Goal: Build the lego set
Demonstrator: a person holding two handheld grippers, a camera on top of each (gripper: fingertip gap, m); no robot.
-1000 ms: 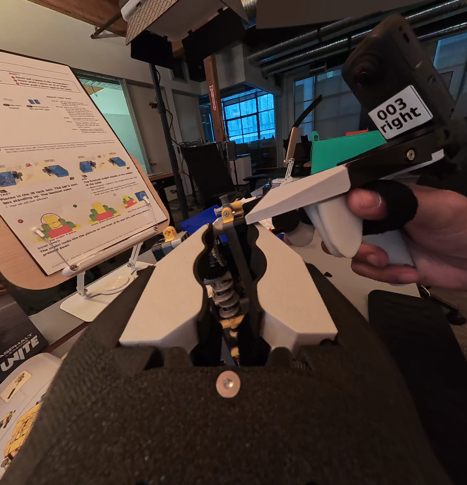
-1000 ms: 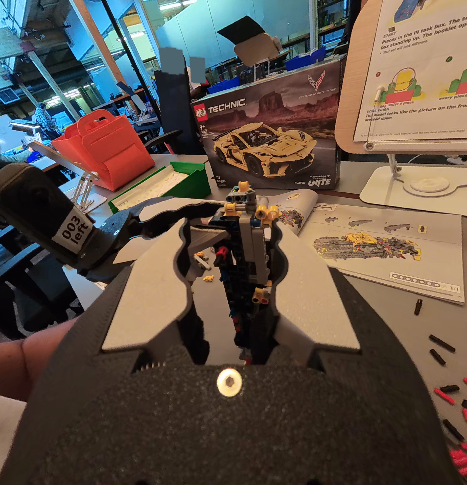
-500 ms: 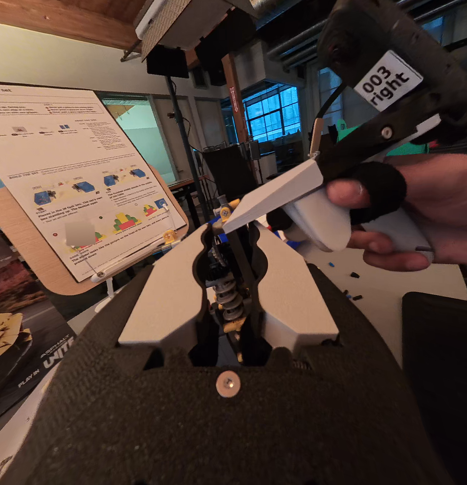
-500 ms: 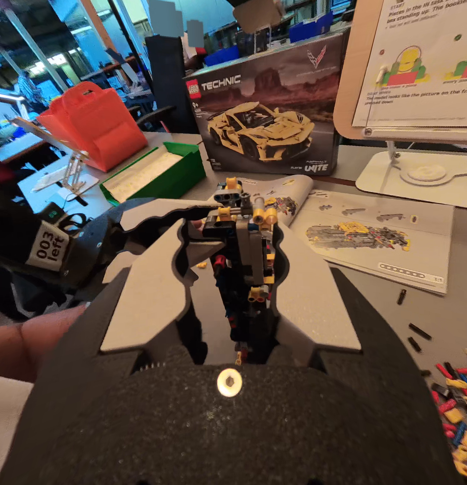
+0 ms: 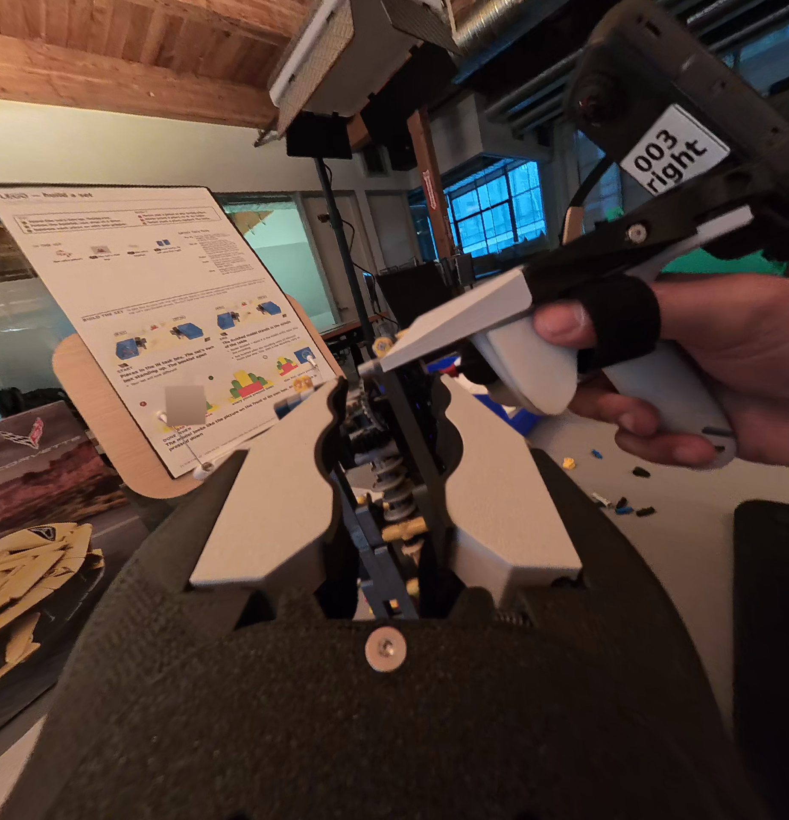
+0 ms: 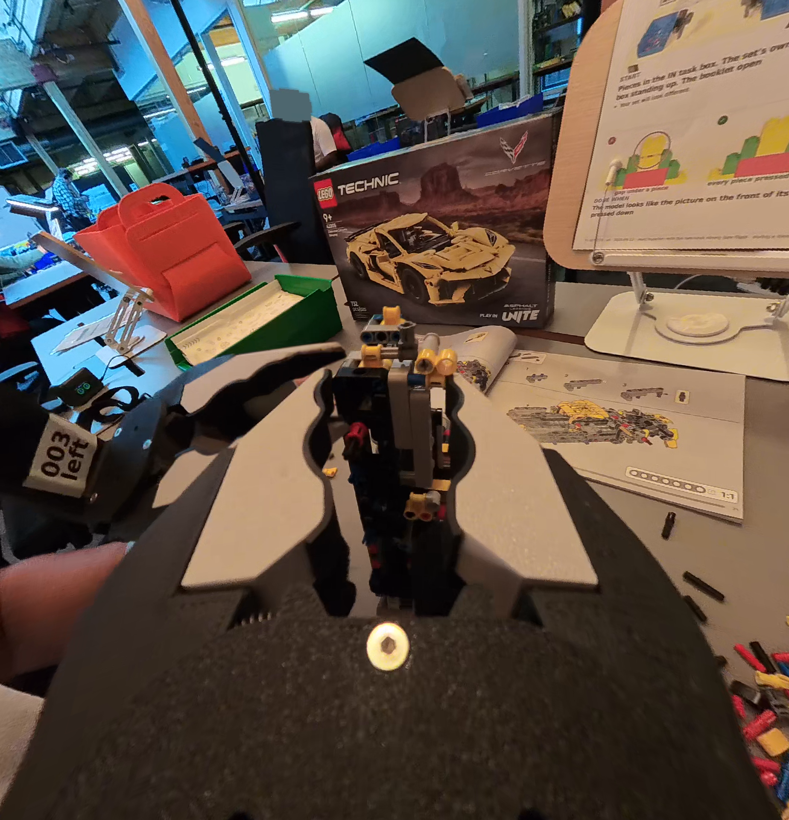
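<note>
Both grippers hold one partly built lego assembly above the table. In the left wrist view my left gripper [image 5: 390,390] is shut on it; a grey spring shock and yellow pins of the lego assembly [image 5: 395,483] show between the fingers. The right gripper [image 5: 455,333] comes in from the right, held by a hand, over the assembly's top end. In the right wrist view my right gripper [image 6: 392,390] is shut on the black, grey and yellow lego assembly [image 6: 410,426]. The left gripper [image 6: 251,390] reaches in from the left.
The set's box [image 6: 437,230] stands at the back, the open instruction booklet [image 6: 614,412] lies in front of it. A task sheet on a stand [image 6: 694,133] is at right. A green tray [image 6: 259,324] and orange bag [image 6: 162,253] are at left. Loose pieces [image 6: 765,683] lie at right. Less than 4 cm separates the two grippers' tips.
Both grippers have tilted and shifted with the assembly still held; the left view has swung left and up, bringing the box into view. The grips have not changed.
</note>
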